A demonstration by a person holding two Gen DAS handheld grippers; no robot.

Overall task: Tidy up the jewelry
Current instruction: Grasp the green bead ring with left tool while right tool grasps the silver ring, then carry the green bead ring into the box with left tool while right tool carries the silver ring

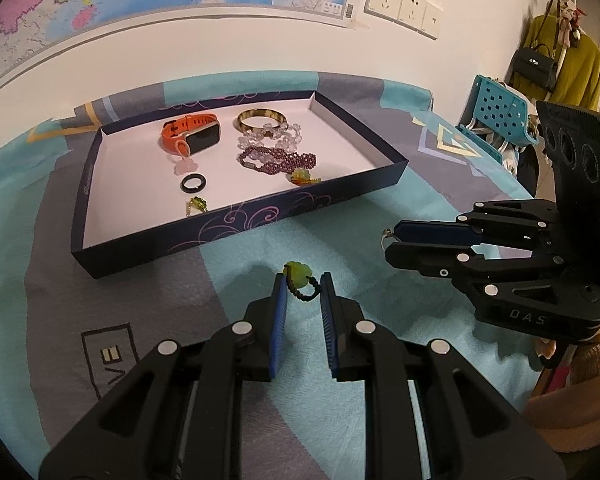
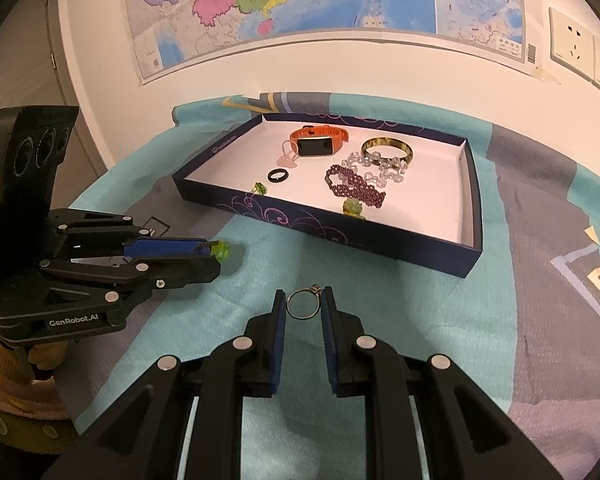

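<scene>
Left tongs [image 1: 303, 285] grip a green charm [image 1: 296, 271] on a black bead loop; the loop trails right. Right tongs [image 2: 304, 302] clamp a thin metal ring [image 2: 303, 305], setting up top. Both above cloth, near the tray [image 2: 332, 236] w/ jewelry.

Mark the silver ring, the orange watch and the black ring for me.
silver ring [image 2: 302, 305], right wrist view, its band between the pads.
orange watch [image 2: 315, 146], right wrist view, its dark screen.
black ring [image 1: 195, 183], left wrist view, its band.
</scene>
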